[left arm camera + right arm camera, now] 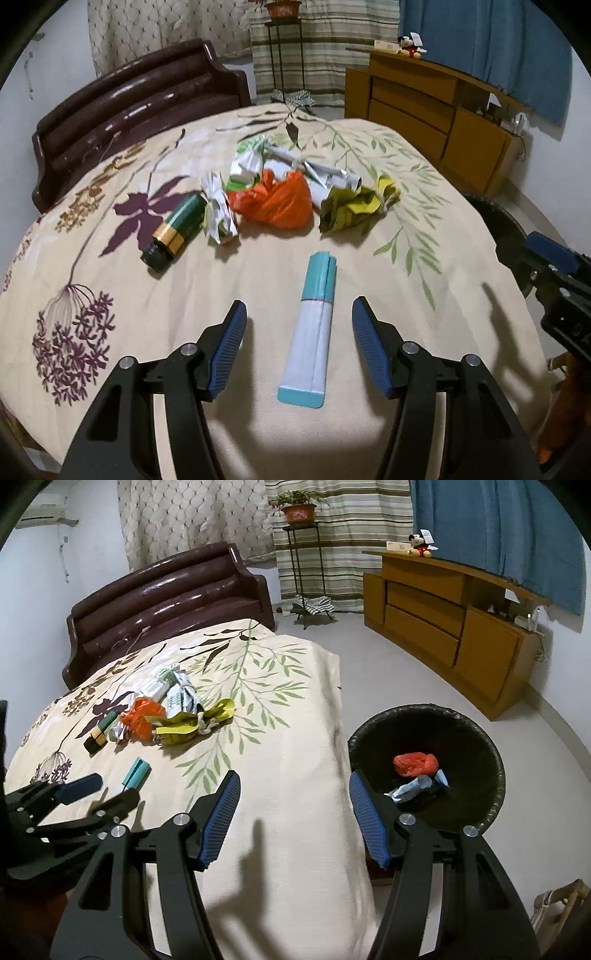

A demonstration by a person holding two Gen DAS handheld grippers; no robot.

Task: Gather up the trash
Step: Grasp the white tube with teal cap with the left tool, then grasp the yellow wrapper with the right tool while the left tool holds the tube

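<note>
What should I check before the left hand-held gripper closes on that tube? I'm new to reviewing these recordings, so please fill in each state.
1. Left hand-held gripper open and empty: ok.
2. White-and-teal plastic tube lies between its fingers, untouched: ok.
3. Tube lies clear of the green-and-gold bottle and orange plastic bag: ok.
4. Right hand-held gripper open and empty: ok.
5. Black lined trash bin has room: ok.
6. Fingers low enough to grip: cannot tell.

Cream bedspread (369,424) with purple flowers and green leaves; teal-and-white tube (312,332); orange bag (280,201).
</note>
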